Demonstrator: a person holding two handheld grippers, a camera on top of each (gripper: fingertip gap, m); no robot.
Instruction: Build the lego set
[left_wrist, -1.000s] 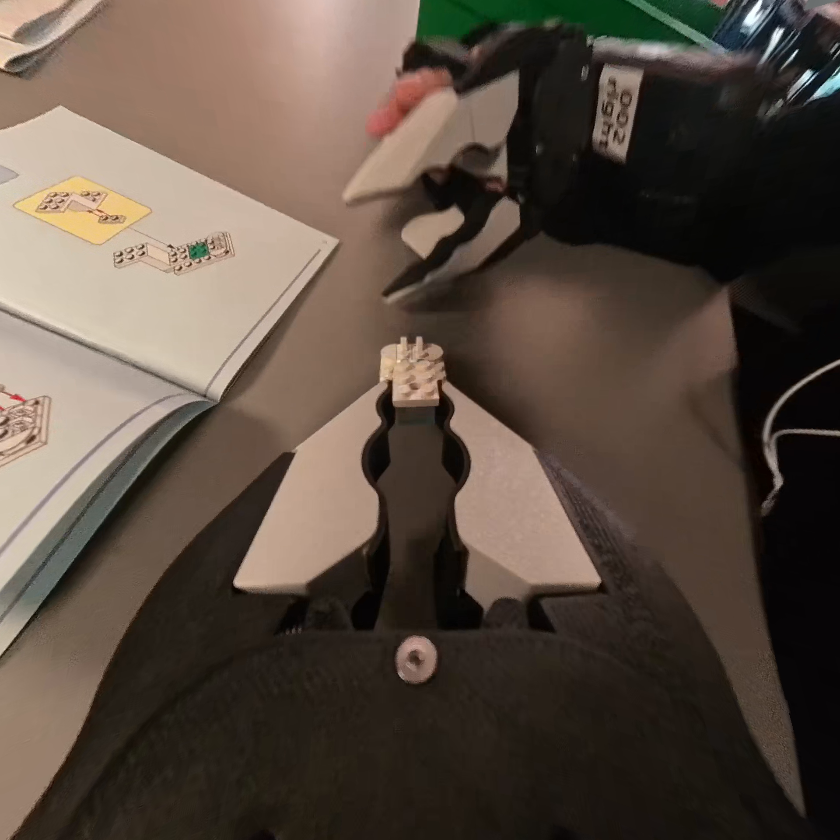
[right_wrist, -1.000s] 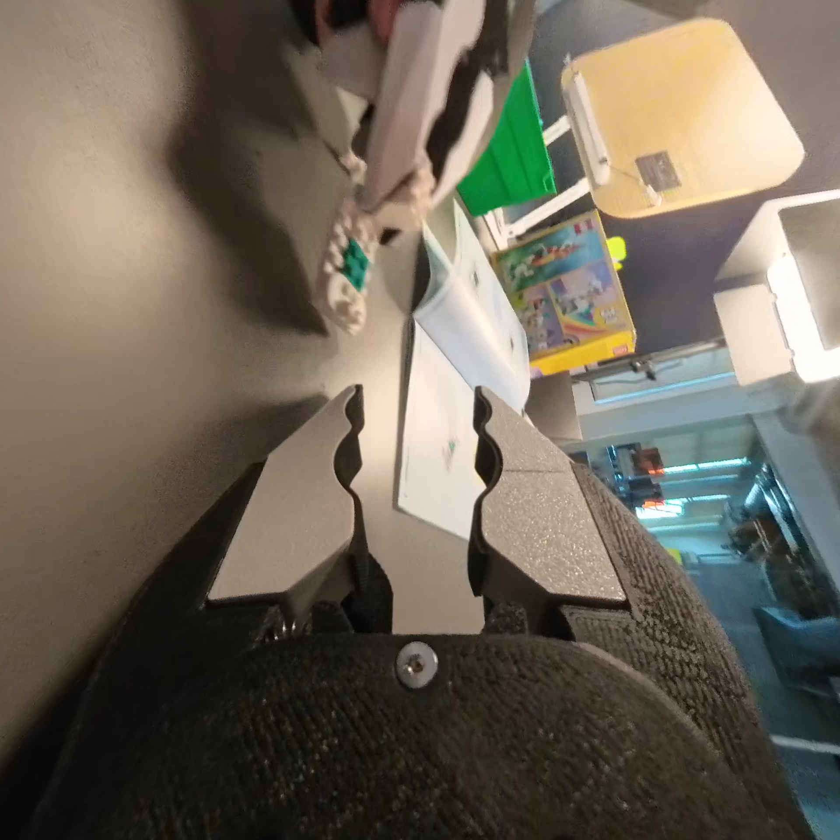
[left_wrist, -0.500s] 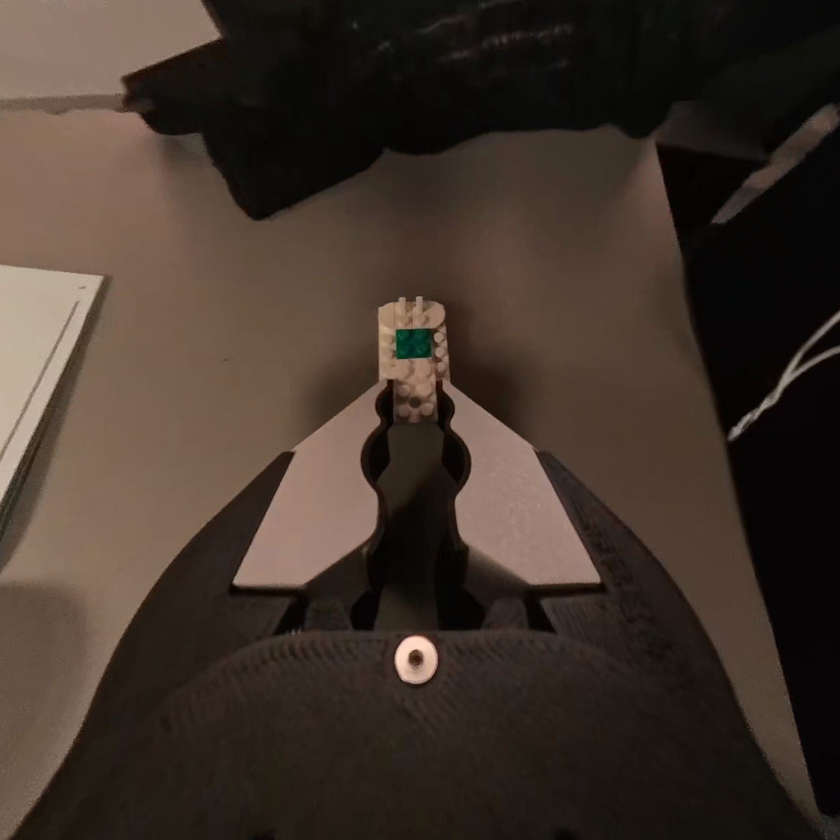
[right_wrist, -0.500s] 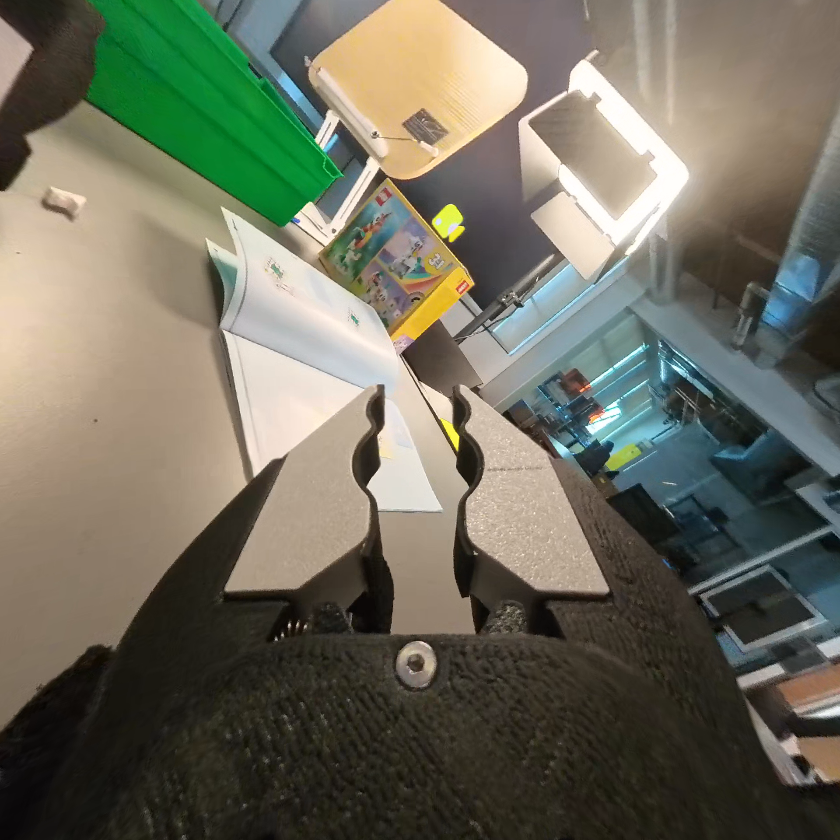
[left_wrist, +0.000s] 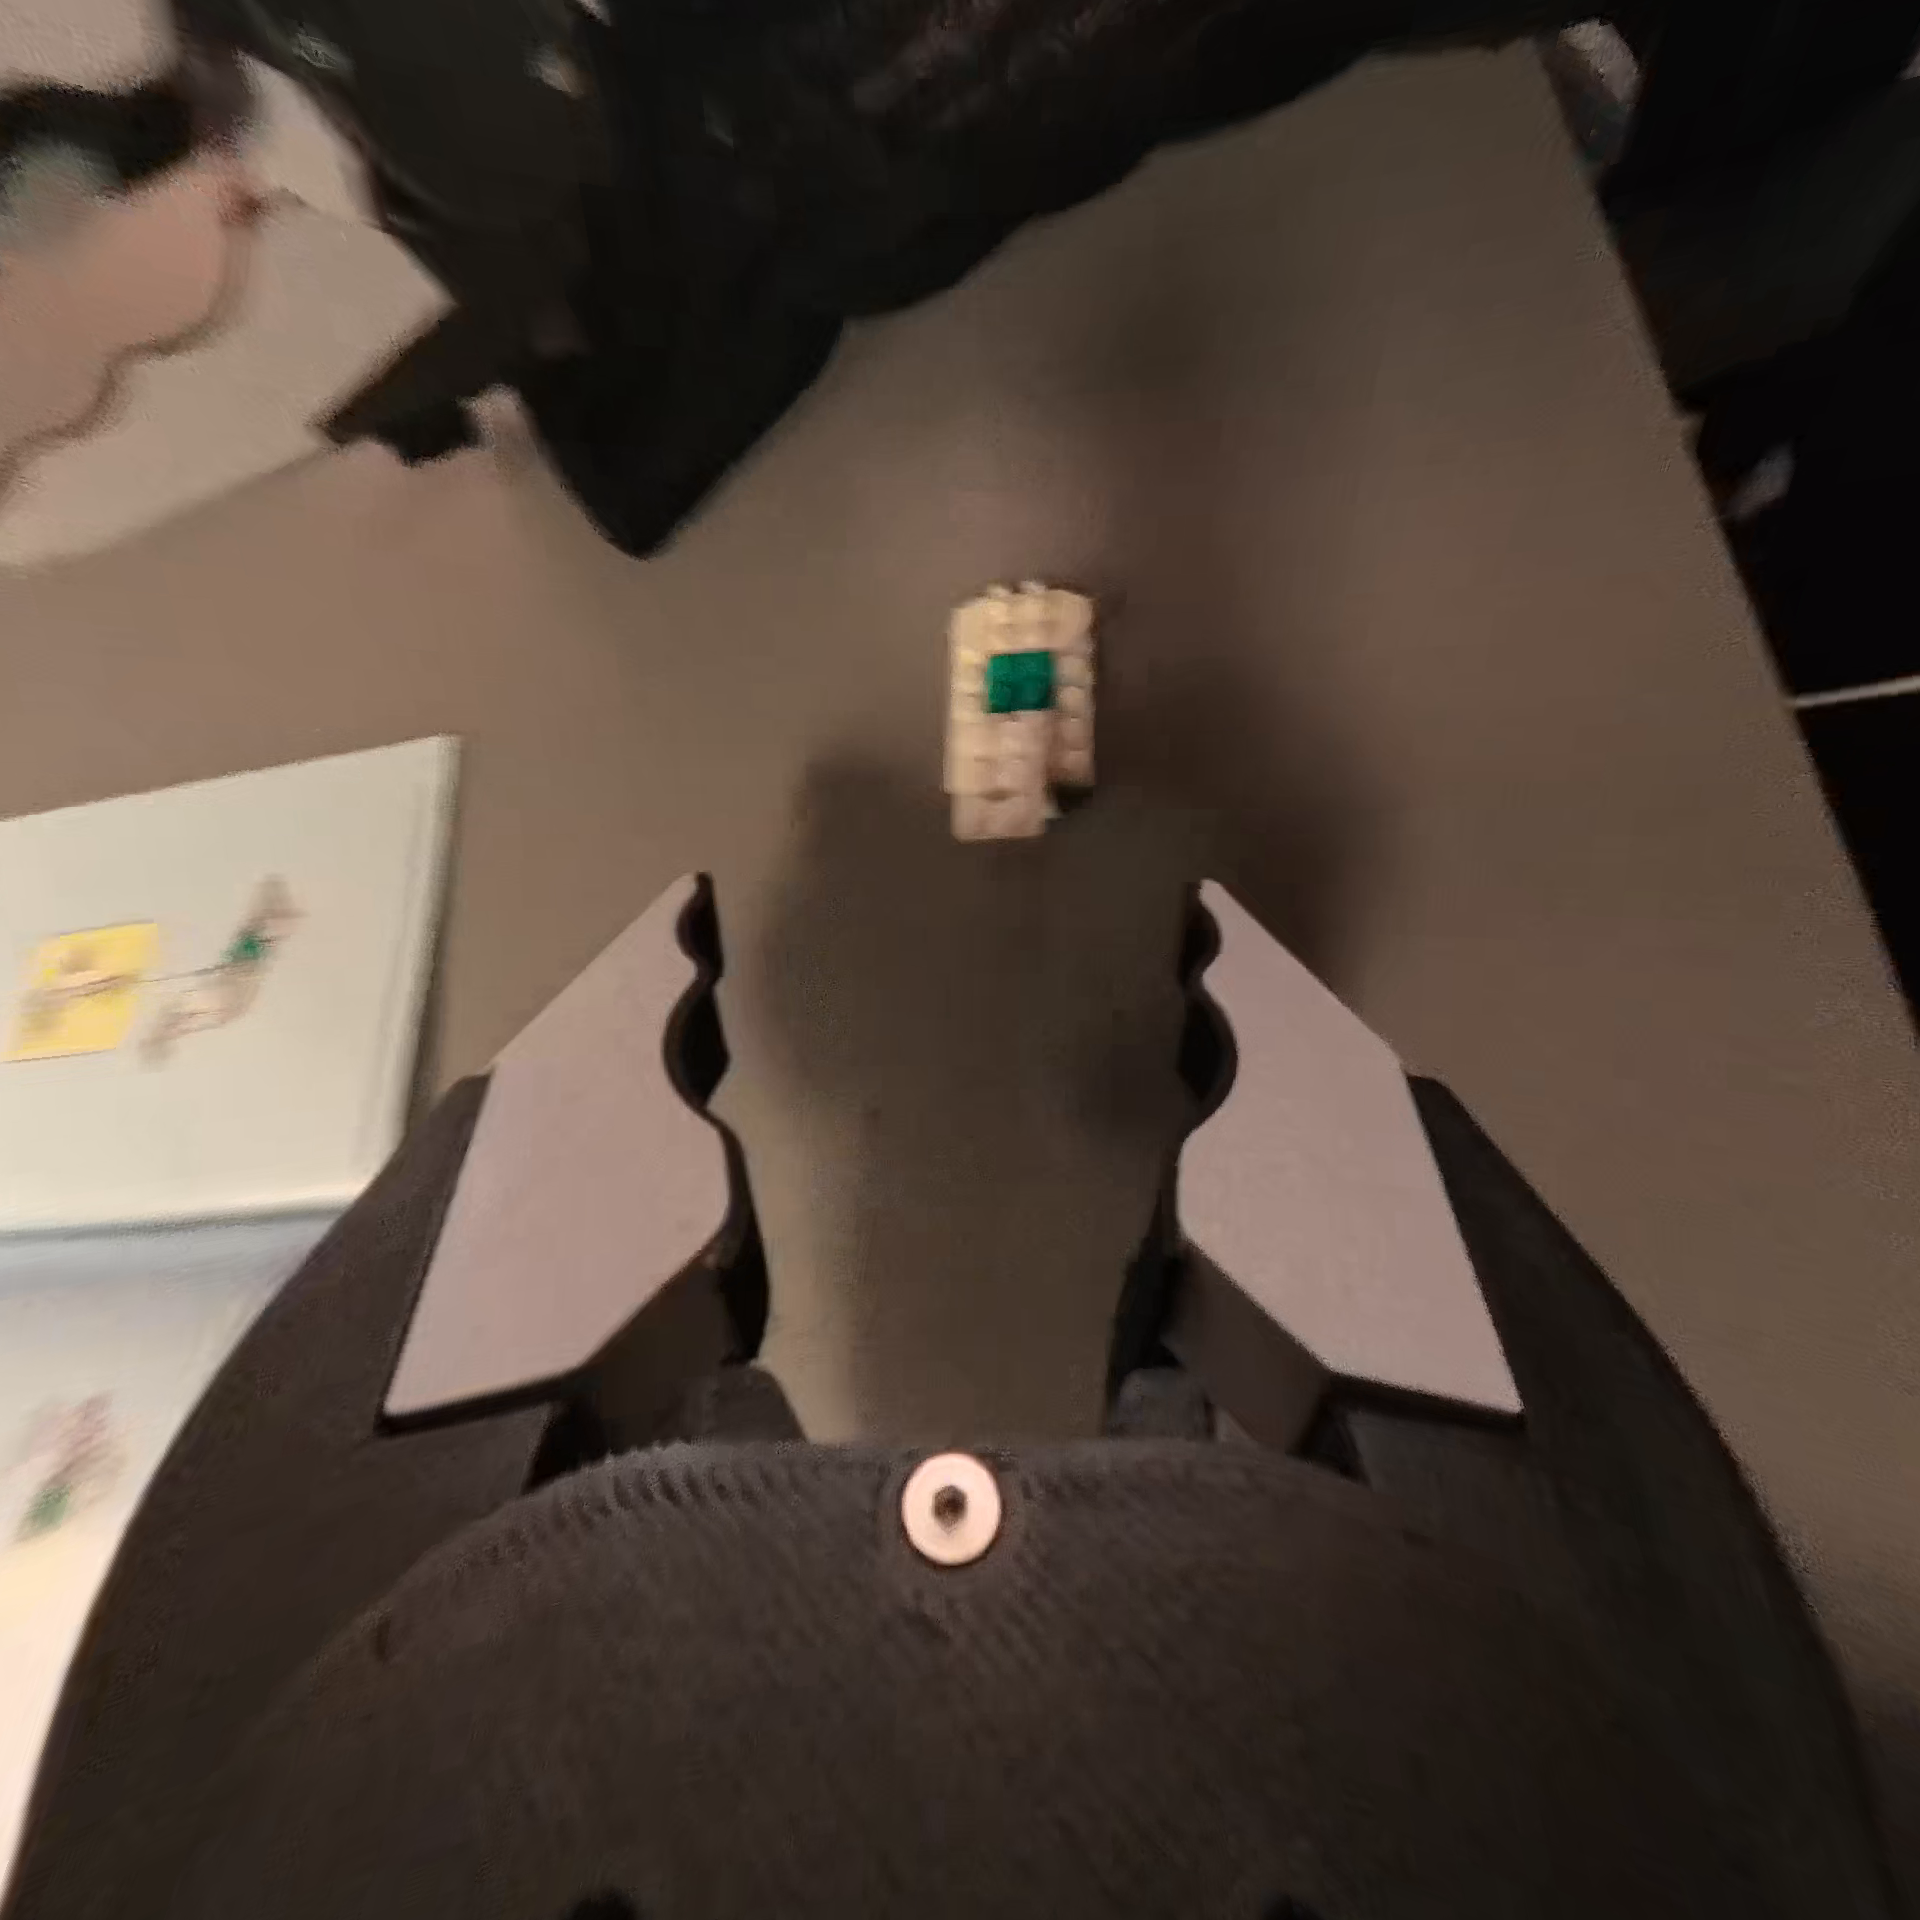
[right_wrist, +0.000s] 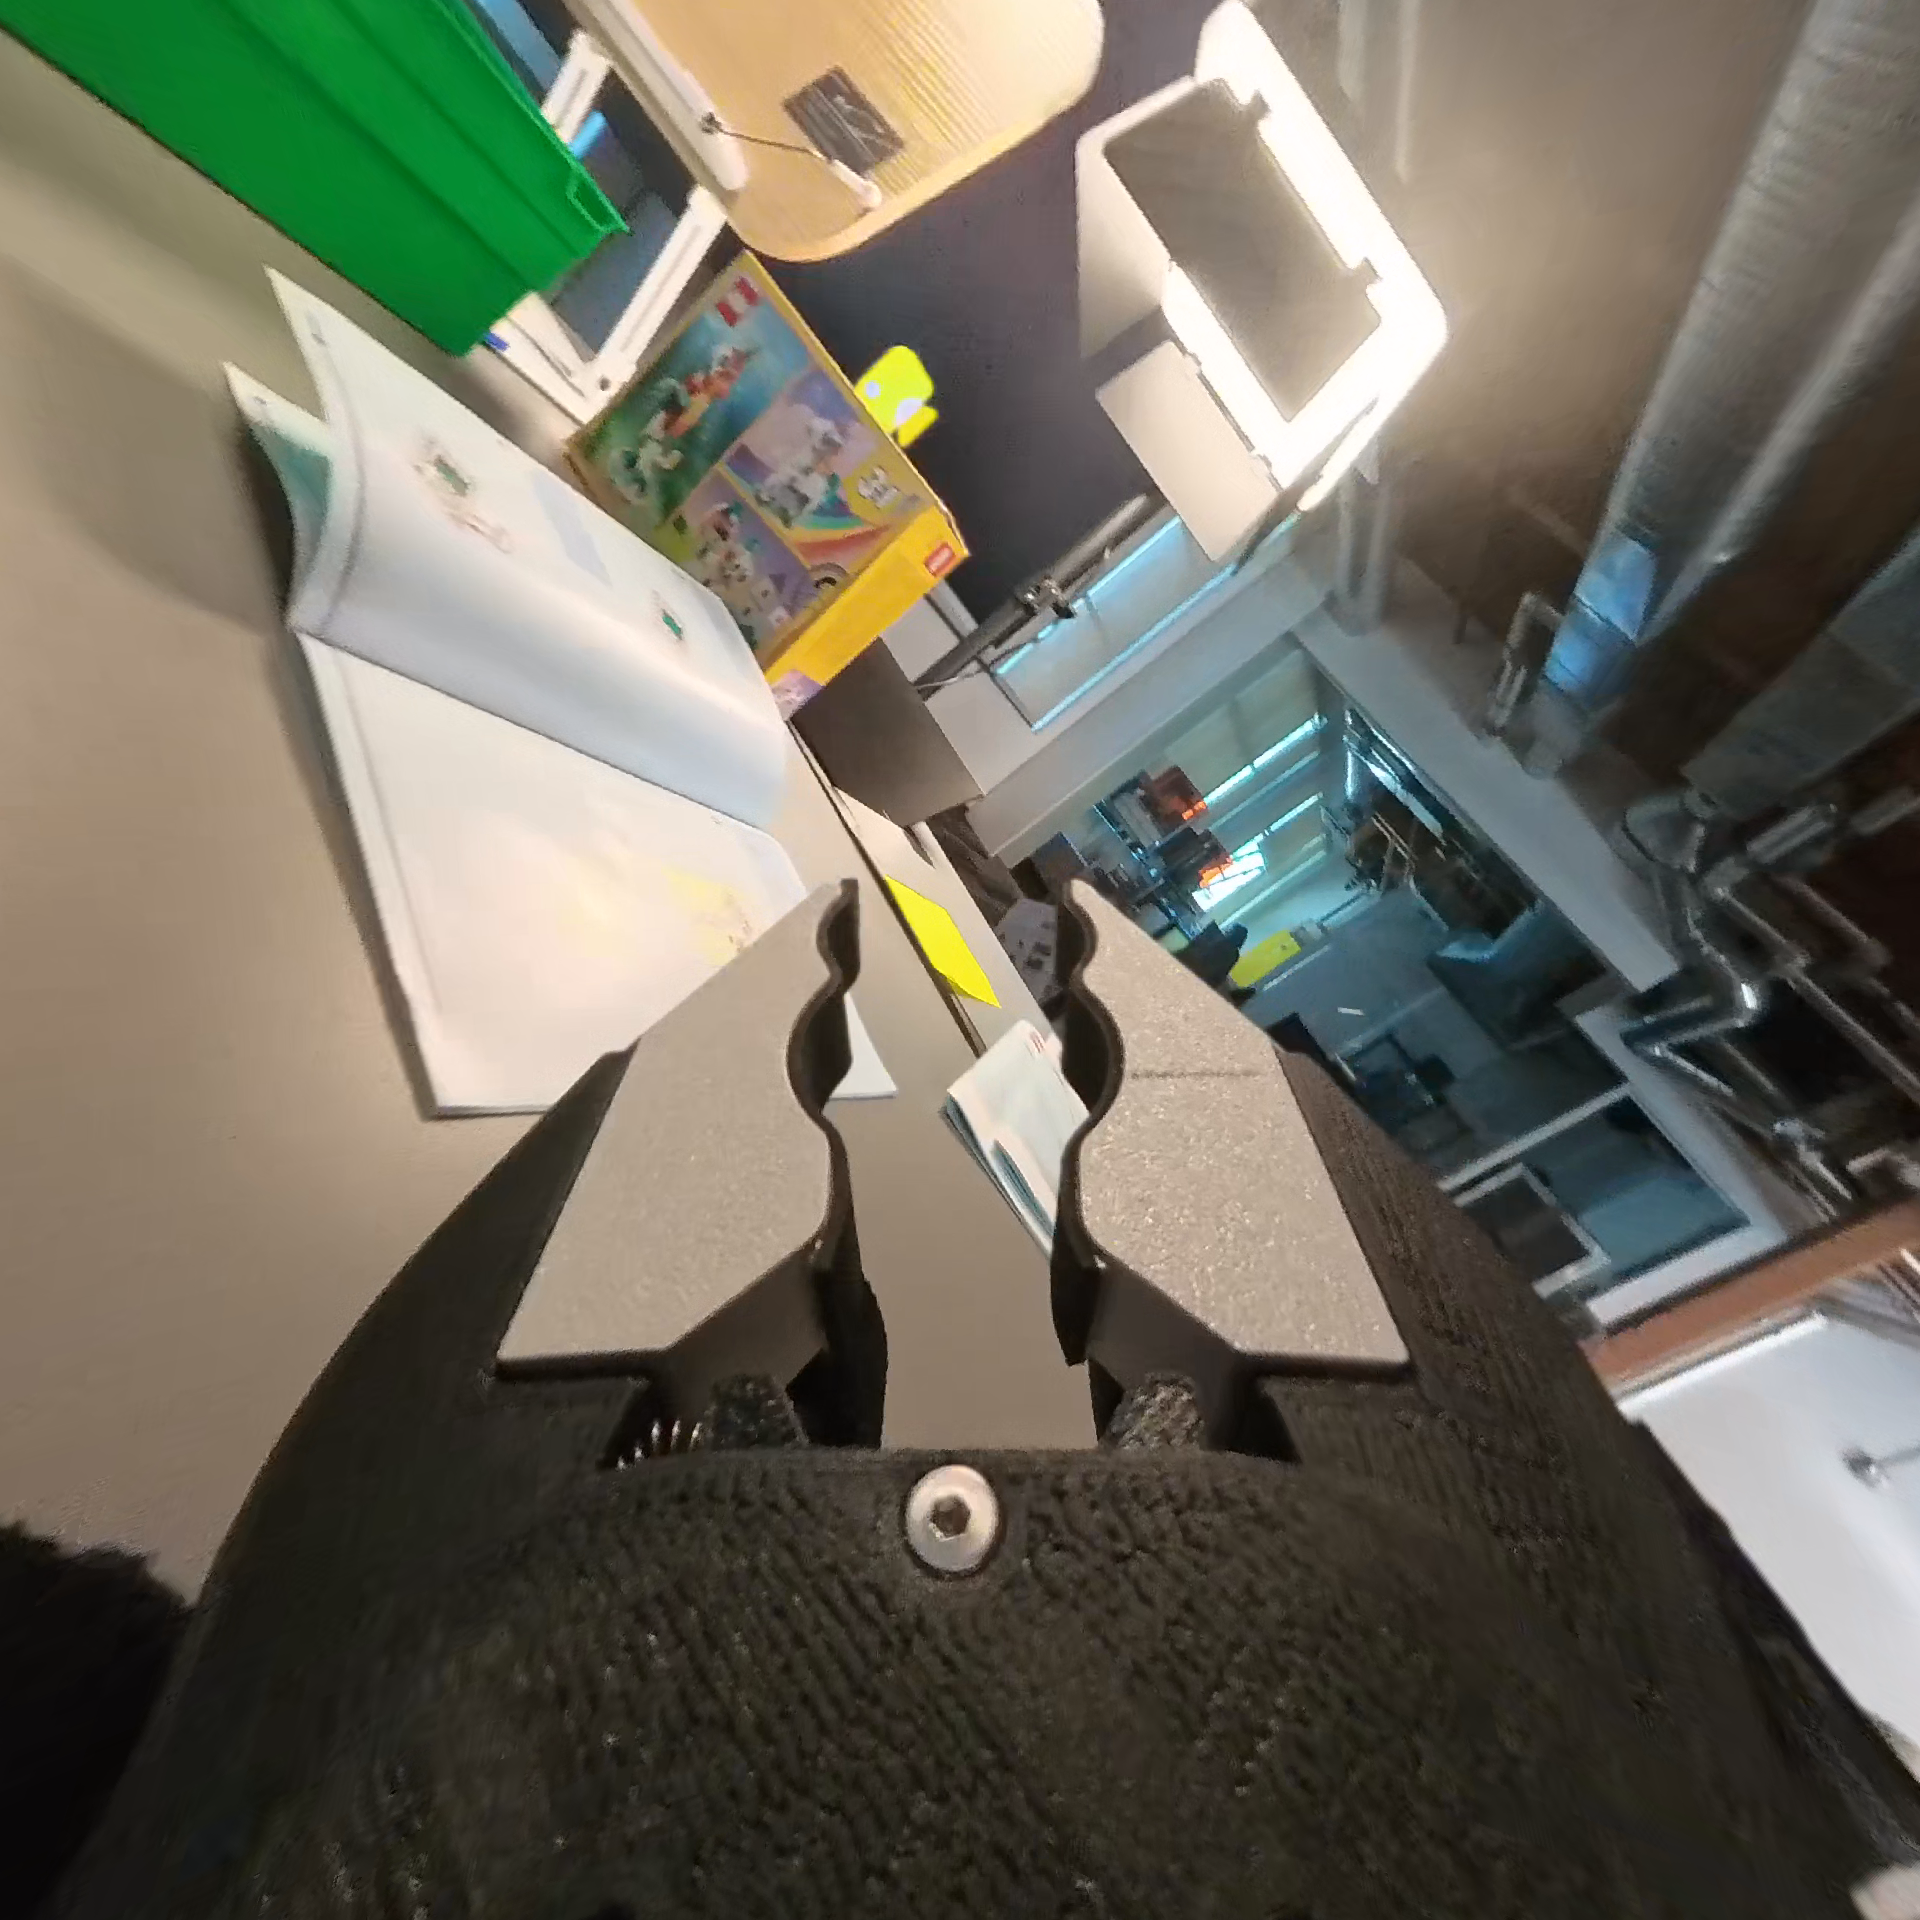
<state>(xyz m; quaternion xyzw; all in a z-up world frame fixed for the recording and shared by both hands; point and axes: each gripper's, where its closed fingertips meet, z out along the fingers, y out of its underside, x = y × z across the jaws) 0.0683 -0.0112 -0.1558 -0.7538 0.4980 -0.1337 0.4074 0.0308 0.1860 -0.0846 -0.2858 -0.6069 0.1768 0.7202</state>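
Just ahead of the left gripper (left_wrist: 951, 894), whose fingers are spread wide and empty, one small white lego assembly (left_wrist: 1021, 720) with a single green tile sits on the desk (left_wrist: 1351, 623). The right gripper (right_wrist: 961, 904) is loosely parted, holding nothing. I'd check the one open instruction booklet (right_wrist: 540, 748) before fetching the next brick, and keep the assembly studs-up.

Ahead of the left gripper's (left_wrist: 948, 894) pale grey fingers (left_wrist: 582, 1174) and black ribbed body, the small cream-white brick assembly (left_wrist: 1020, 717) carries a green square at its centre on the matte grey-brown table (left_wrist: 1351, 623). To that gripper's left, the open white instruction booklet (left_wrist: 208, 987) shows a yellow panel. Beyond the right gripper's (right_wrist: 961, 904) grey textured fingers (right_wrist: 696, 1153): a bright green plastic bin (right_wrist: 312, 145) and a yellow-edged multicoloured cardboard box (right_wrist: 769, 488).
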